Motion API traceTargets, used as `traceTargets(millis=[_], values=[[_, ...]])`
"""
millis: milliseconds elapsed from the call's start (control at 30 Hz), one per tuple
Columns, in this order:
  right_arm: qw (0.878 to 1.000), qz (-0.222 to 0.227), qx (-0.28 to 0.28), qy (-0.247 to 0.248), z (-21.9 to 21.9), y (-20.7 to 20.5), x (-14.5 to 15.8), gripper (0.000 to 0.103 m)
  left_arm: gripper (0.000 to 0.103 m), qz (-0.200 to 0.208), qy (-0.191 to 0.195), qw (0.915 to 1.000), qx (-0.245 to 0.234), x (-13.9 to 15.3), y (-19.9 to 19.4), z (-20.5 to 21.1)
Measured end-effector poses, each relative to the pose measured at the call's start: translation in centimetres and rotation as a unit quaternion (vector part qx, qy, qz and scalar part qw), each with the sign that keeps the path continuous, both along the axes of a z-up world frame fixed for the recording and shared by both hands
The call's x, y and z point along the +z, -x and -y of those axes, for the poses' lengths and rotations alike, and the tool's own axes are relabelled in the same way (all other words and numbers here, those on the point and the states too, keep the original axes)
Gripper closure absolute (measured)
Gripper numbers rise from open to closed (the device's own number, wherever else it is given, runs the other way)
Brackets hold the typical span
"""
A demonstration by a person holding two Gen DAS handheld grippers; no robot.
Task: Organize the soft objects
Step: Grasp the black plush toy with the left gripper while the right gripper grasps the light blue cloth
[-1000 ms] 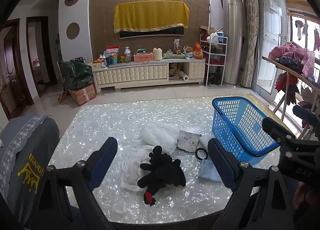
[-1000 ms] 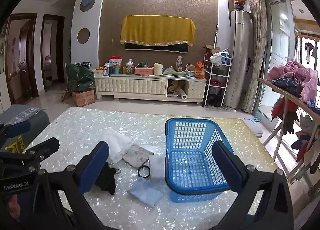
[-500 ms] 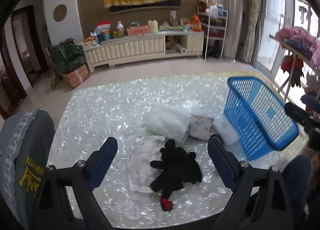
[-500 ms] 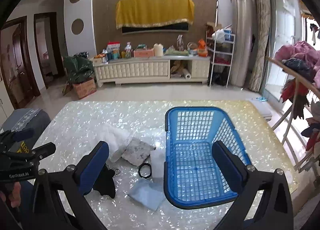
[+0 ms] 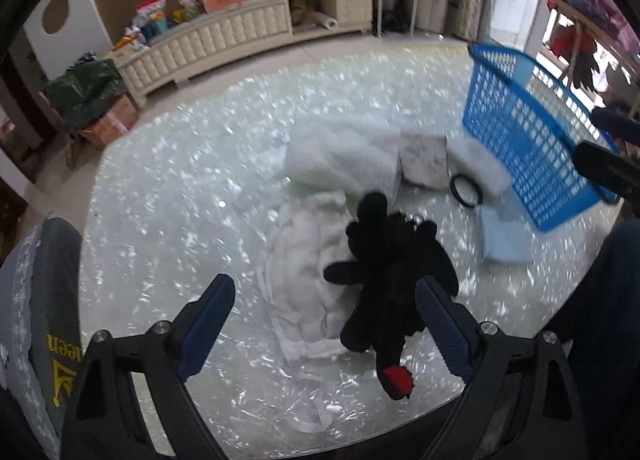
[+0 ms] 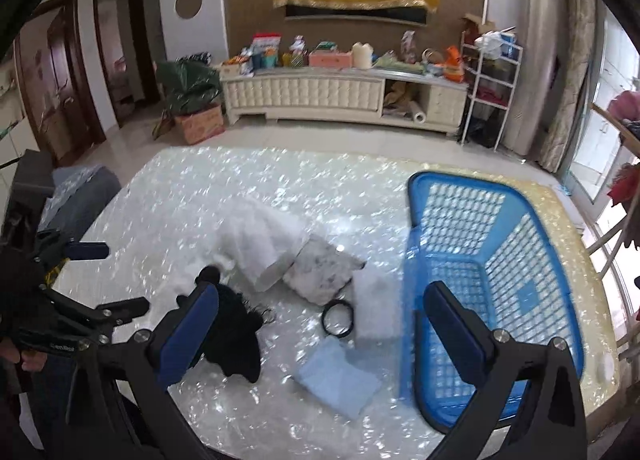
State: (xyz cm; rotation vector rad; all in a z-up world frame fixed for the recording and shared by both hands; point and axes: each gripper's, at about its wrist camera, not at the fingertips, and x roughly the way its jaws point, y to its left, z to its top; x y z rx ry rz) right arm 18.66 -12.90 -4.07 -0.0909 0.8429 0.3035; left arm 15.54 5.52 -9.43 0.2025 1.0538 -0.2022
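Lying lengthwise, black plush toy [image 5: 394,280] (red tip nearest camera).

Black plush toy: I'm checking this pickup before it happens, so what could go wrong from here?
1. The black plush toy lies partly on the white cloth, so the open left gripper may snag both.
2. The black ring and light blue cloth lie close by and could get dragged.
3. The blue basket sits near the table's edge.

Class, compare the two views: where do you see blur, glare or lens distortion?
Left wrist view: motion blur smears the basket and the white cloths, while the claw stays sharp. Right wrist view: the basket edge is slightly smeared. Both views: glare speckles the glossy table, and the fisheye bends the room's straight lines.
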Motion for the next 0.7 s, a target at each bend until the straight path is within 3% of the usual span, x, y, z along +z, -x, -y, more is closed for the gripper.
traceTargets(millis=[300, 700], values=[[0.998, -0.049, 0.025, 0.006, -1.7, 0.1, -2.6, 0.008, 0.012, -0.046, -0.005, 0.9977, -0.05, -3.4, -1.2, 0.1], [0.993, -0.114, -0.001, 0.024, -2.1, 0.0, -7.3, 0.012, 0.012, -0.087, 0.01, 0.9934, -0.075, -6.4, -3.7, 0.5]])
